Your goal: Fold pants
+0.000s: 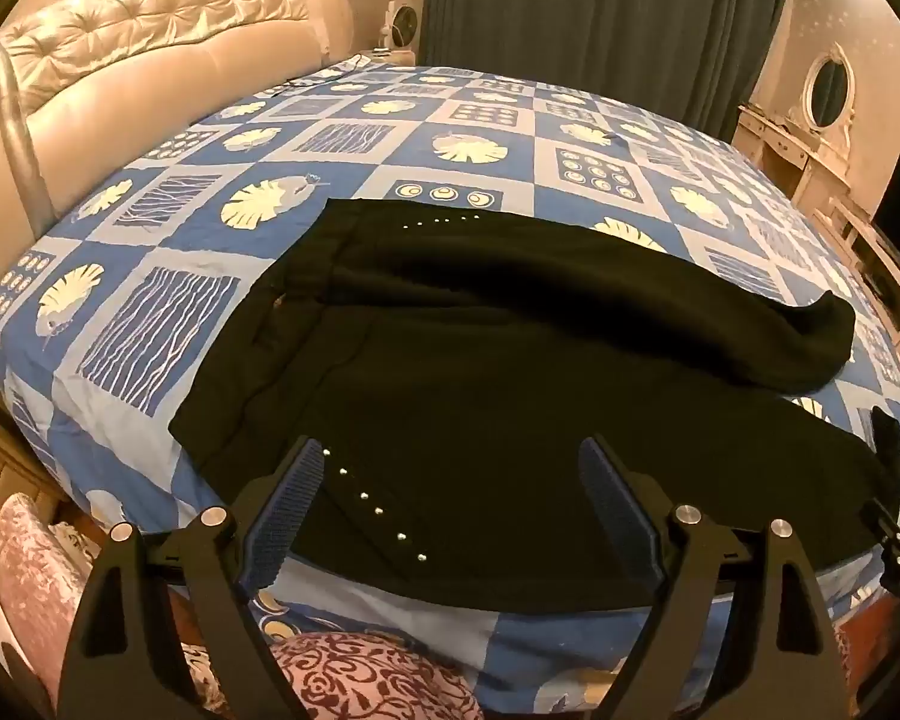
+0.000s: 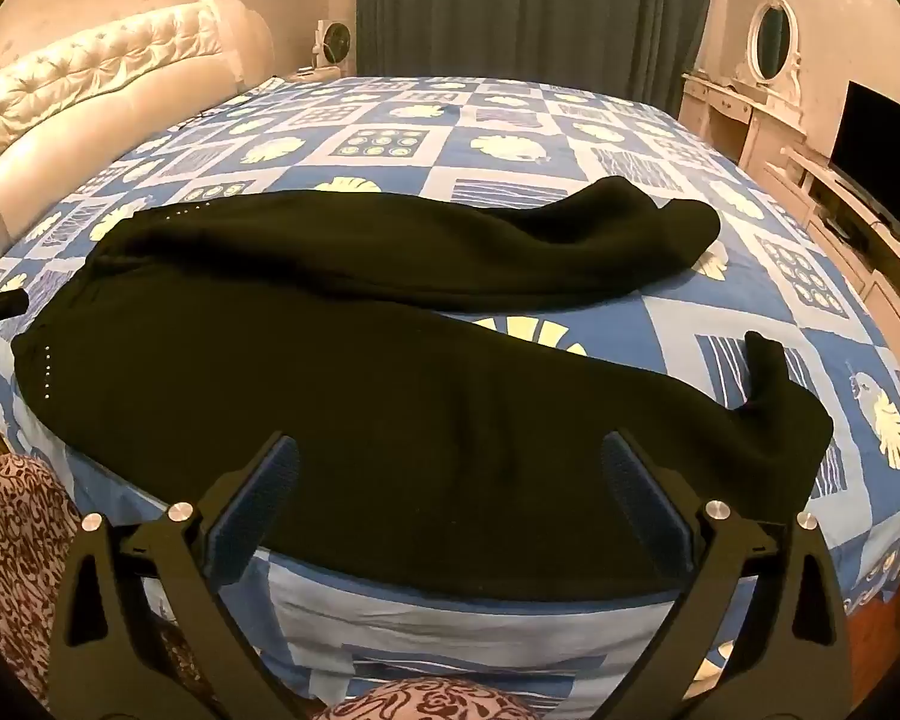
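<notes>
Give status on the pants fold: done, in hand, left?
Done: black pants lie spread on the bed, legs apart, no fold visible. In hand: nothing; left tool and right tool are open, hovering at the near edge. Left: all the folding.

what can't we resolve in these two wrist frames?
- Pants near hem: left wrist view, hidden by the right gripper at the frame edge.
- Fabric folds and seams: both views, black cloth too dark.
- Pants underside: against the bedspread.
- Left gripper body: cut off by the bottom edge.
</notes>
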A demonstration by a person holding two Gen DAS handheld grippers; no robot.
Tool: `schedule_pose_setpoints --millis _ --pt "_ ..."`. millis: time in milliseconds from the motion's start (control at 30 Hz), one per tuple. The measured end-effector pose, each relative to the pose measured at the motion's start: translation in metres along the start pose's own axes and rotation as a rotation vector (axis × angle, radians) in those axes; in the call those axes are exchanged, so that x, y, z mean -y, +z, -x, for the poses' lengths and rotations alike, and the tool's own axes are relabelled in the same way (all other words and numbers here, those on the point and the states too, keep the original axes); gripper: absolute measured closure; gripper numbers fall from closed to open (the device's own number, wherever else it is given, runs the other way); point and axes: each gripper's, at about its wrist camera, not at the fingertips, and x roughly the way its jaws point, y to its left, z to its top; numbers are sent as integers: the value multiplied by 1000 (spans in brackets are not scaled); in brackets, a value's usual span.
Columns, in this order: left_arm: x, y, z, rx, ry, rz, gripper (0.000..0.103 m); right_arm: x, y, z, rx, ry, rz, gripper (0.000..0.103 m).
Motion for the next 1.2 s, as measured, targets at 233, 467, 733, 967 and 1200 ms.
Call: schedule_pose_setpoints --millis 233,467,733,967,1200 --pt "2 1 -5 -10 11 -20 17 -1 0 0 3 -2 4 2" --pt "4 -6 -5 -7 -7 -29 17 3 0 -2 1 1 -1 2" --pt "5 -11 -21 -78 -28 -43 17 8 2 -5 -4 1 -15 2" --pt "1 -8 -19 -42 9 -61 17 9 0 -5 -2 7 -17 2" --pt "2 -4 -19 -38 -30 -82 17 8 0 -5 -3 9 -18 2"
